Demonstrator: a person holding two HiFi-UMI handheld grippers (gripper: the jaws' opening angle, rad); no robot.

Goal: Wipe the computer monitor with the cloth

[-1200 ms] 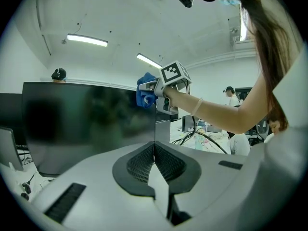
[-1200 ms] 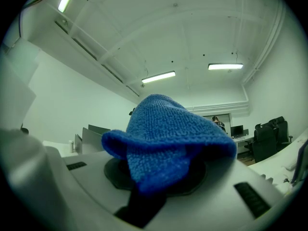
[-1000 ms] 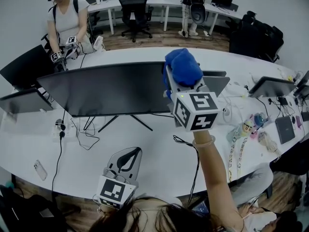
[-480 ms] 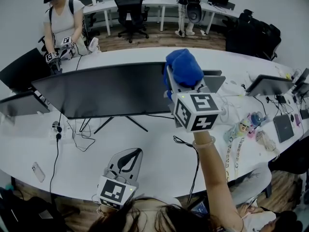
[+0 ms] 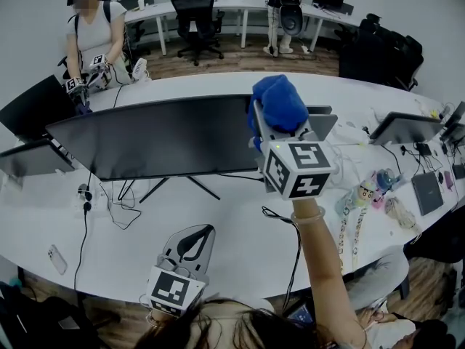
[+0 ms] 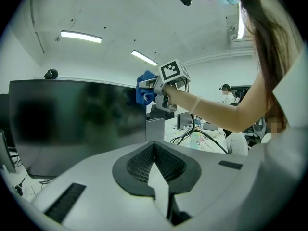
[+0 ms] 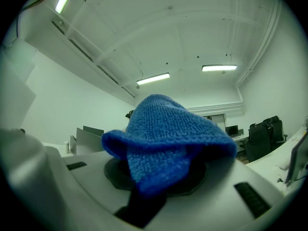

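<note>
Grey left gripper [image 6: 154,147], right gripper [image 7: 159,170] — square-marker cubes [image 5: 299,167]

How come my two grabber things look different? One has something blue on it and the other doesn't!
The right gripper has its jaws shut on the blue cloth; the left gripper has its jaws shut on nothing. The right gripper is held high, by the right edge of the monitor; the left gripper sits low, near the person's body. Both carry a cube with square markers.
</note>
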